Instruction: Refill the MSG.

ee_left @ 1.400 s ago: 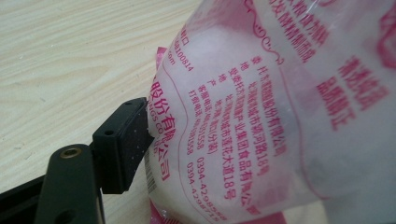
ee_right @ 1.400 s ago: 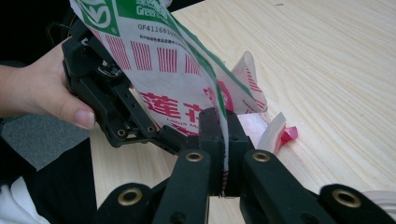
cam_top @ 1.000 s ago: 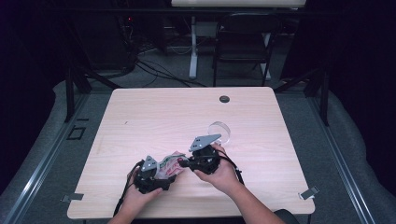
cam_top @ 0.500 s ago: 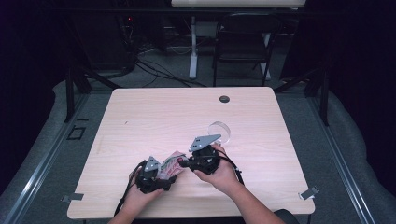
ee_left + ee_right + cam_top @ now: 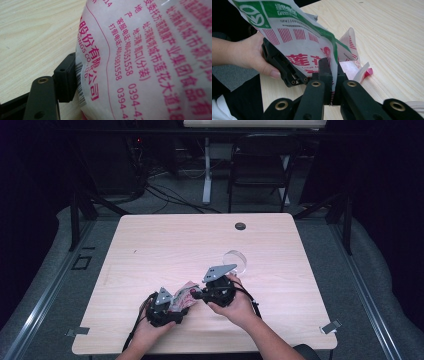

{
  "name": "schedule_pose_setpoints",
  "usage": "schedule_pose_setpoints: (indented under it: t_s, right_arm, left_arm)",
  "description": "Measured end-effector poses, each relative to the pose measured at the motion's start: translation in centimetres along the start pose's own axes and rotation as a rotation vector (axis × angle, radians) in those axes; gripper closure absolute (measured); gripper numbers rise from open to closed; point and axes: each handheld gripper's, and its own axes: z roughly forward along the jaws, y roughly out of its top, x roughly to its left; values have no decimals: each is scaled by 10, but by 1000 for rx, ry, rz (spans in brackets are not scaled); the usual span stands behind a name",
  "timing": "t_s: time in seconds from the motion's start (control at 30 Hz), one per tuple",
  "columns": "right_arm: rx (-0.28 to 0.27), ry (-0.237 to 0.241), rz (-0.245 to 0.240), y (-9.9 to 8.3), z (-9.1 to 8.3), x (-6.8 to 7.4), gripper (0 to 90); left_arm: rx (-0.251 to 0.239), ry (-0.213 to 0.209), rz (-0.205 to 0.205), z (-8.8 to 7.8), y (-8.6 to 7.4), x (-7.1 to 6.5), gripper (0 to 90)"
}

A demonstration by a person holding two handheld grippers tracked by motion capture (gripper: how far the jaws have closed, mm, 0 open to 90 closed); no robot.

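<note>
Near the front edge of the table [image 5: 150, 250], just left of centre, both tongs are locked onto one packet [image 5: 184, 295], a white plastic bag printed with pink lettering and a green band, held up just off the wood between the two hands. Look at the right gripper [image 5: 333, 75]: its jaws are pinched right together with a thin fold of the bag's edge trapped between them, close to what looks like a torn or opened corner. And the left gripper [image 5: 72, 80] has a jaw pressed against the bag's side by the barcode; its other jaw is hidden behind the plastic, but it appears clamped on the packet too. So it's a two-sided hold, and it looks like a pull-apart or an opening job. Here's the danger: that right pinch sits on a very narrow strip of slick film, and a sharp tug could slide it straight out of the jaws. Pull unevenly and the tear could run down the bag's side instead of along the top, and whatever is inside would spill onto the table. One more to watch: a clear round dish [image 5: 235, 260] sits just beyond the right hand [image 5: 235, 307], and a wide swing of that arm could knock it away.
</note>
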Motion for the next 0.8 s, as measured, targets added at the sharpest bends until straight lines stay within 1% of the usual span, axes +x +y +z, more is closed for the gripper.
schedule_pose_setpoints:
  t_s: [0.17,0.27,0.4,0.47,0.53,0.63,0.73,0.8]
  right_arm:
    - [1,0,-1,0,0,0,900]
    - [0,0,-1,0,0,0,900]
    - [-1,1,-1,0,0,0,900]
    - [-1,4,-1,0,0,0,900]
    - [-3,3,-1,0,0,0,900]
    - [-4,2,-1,0,0,1,900]
    - [-4,2,-2,0,0,0,900]
    - [-4,2,-2,0,0,0,900]
  left_arm:
    - [6,0,8,0,0,0,321]
    - [5,12,10,0,0,-1,329]
    - [4,30,29,0,0,-3,369]
    - [4,38,34,0,0,-4,414]
    - [-3,39,26,0,-1,-4,440]
    - [-5,42,25,-1,-1,-4,461]
    - [-7,45,24,-1,-1,-4,475]
    - [-11,50,31,-1,-1,-5,488]
